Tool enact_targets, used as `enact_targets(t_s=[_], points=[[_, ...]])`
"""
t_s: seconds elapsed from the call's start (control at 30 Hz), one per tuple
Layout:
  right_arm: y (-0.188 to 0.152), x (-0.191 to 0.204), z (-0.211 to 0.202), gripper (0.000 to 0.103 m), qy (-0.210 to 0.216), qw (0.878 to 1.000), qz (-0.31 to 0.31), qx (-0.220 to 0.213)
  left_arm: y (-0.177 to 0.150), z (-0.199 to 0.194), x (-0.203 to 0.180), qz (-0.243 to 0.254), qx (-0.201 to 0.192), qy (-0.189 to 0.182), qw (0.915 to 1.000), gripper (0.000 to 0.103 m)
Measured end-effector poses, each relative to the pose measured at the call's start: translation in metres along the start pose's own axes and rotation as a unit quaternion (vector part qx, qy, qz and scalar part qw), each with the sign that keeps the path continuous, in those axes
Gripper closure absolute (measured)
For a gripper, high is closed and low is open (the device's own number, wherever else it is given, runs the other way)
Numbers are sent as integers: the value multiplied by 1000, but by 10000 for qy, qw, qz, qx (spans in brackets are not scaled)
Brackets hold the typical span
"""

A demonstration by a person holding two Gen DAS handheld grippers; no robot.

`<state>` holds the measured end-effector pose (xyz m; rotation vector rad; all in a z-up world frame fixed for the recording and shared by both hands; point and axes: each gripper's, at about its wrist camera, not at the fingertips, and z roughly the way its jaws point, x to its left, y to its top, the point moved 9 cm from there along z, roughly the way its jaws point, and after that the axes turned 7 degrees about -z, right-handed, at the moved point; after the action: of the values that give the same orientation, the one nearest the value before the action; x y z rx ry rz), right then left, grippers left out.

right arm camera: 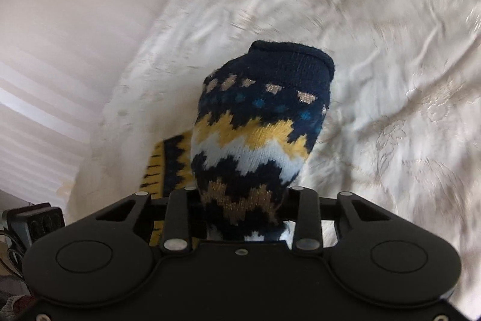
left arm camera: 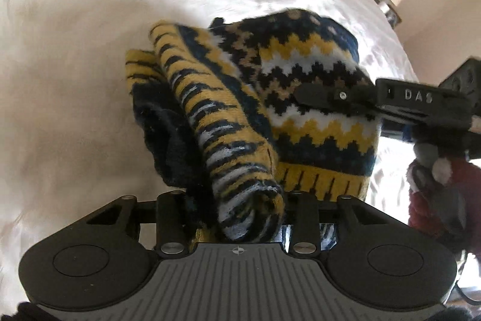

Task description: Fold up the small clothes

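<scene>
Both grippers angle downward over the bed (left arm camera: 75,50), jaws clamped on the patterned sweater (left arm camera: 300,98)

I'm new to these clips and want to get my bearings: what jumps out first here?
The knit sweater, zigzagged in navy, yellow and white, fills the middle of both views, bunched up above the white bedspread. The left gripper clamps a rolled striped part at the bottom of its view, while the right gripper bites in from the right. A red knit piece sits at the far right edge.
</scene>
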<state>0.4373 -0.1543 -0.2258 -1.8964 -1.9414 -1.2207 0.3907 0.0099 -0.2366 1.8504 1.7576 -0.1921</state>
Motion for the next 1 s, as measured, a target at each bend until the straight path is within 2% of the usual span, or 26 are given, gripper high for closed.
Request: enact_targets(t_s=[0.1, 0.23, 0.47, 0.67, 0.73, 0.8, 0.87, 1.0], points=[[-12, 14, -34, 58, 39, 9999, -96, -122, -18, -21, -29, 291, -126, 237, 9992, 64], [-22, 21, -66, 58, 127, 9997, -116, -175, -47, -33, -58, 357, -126, 393, 9985, 64], [-41, 13, -71, 58, 76, 10000, -54, -4, -91, -20, -76, 373, 23, 559, 9977, 64], [-63, -1, -67, 56, 14, 9997, -178, 142, -100, 3, -69, 197, 29, 698, 9974, 63], [-70, -11, -65, 48, -161, 9995, -248, 110, -106, 6, -67, 115, 3, 839, 9964, 60], [-75, -32, -62, 40, -757, 9968, -225, 157, -110, 10, -53, -7, 2, 1132, 9936, 57], [-80, -54, -65, 38, -1328, 9908, -170, 195, -111, 7, -40, -213, -52, 1194, 9926, 56], [-78, -62, -94, 34, -1455, 9892, -116, -154, -109, -23, -30, -327, -431, 1365, 9892, 56]])
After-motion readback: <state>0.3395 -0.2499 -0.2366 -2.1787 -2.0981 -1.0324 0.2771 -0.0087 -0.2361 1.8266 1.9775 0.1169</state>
